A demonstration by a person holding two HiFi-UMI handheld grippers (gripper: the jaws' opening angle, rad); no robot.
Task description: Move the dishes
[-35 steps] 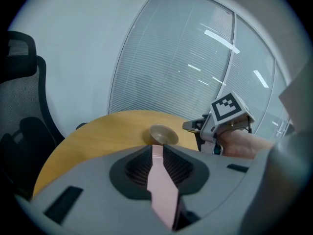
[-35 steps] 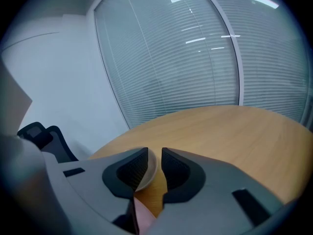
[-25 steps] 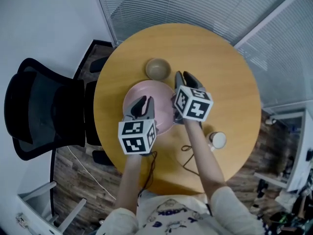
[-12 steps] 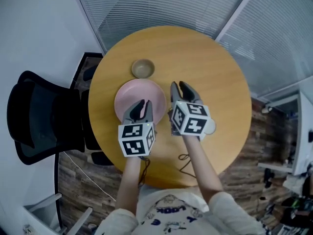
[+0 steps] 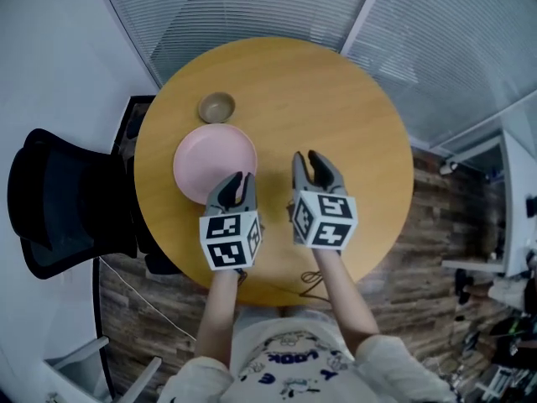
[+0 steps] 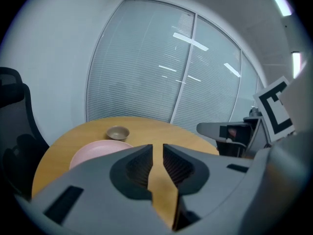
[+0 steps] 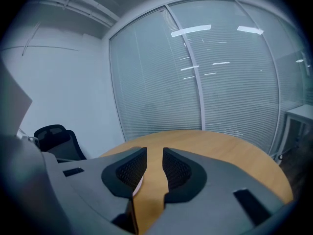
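Observation:
A pink plate [image 5: 211,159] lies on the left part of the round wooden table [image 5: 336,99], with a small tan bowl [image 5: 216,106] just beyond it. My left gripper [image 5: 238,180] hovers at the plate's near right edge, jaws a narrow gap apart and empty. In the left gripper view [image 6: 157,148] the plate [image 6: 93,151] and bowl [image 6: 118,132] sit ahead to the left. My right gripper [image 5: 307,161] is to the plate's right over bare wood, also slightly open and empty. In the right gripper view [image 7: 154,153] only a sliver of the plate [image 7: 139,182] shows.
A black office chair [image 5: 59,200] stands against the table's left side. Glass walls with blinds [image 5: 252,7] run behind the table. A cable [image 5: 312,280] lies at the table's near edge. Wood floor surrounds the table.
Both grippers have drawn back toward me, the left one from over the plate to its near edge. The head view has shifted. The cup at the right front is hidden now.

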